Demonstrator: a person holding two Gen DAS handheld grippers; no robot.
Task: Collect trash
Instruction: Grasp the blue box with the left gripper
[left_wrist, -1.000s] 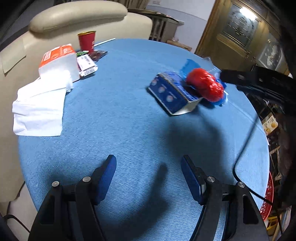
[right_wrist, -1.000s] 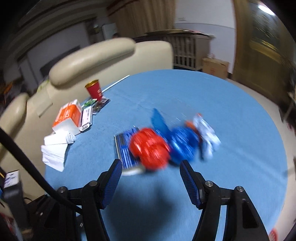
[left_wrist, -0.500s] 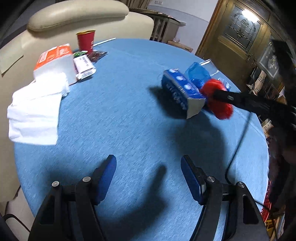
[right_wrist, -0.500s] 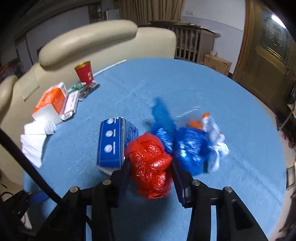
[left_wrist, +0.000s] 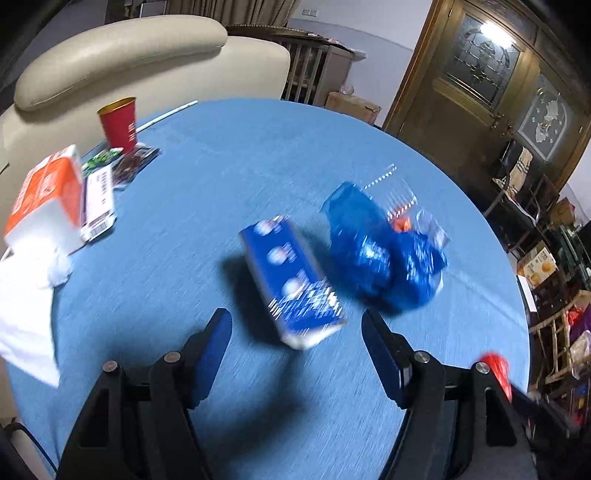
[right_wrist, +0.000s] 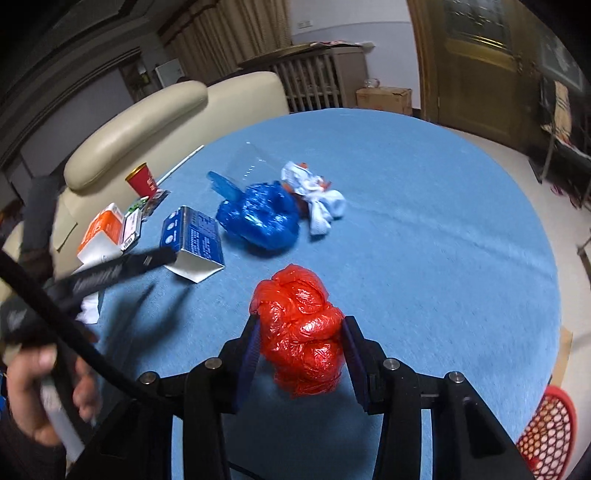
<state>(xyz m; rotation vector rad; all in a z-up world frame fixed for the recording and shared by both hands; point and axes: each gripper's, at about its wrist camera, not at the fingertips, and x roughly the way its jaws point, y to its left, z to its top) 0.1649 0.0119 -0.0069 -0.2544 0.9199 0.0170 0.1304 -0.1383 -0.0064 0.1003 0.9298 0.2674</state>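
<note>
- Right gripper (right_wrist: 300, 334) clamps a crumpled red plastic bag (right_wrist: 301, 334) between both blue pads, lifted above the round blue table (right_wrist: 424, 240).
- Left gripper (left_wrist: 296, 326) hangs with jaws apart, nothing between them (its view is blurred).
- Just ahead lies a blue carton (left_wrist: 291, 278), beside a crumpled blue bag (left_wrist: 376, 258).
- At the table's far edge stands a red cup (left_wrist: 119, 123).

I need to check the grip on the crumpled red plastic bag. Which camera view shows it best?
The right wrist view: the red plastic bag sits sharp and central, pinched by the right gripper. The left wrist view catches only a blurred red sliver at its lower right edge.
</note>
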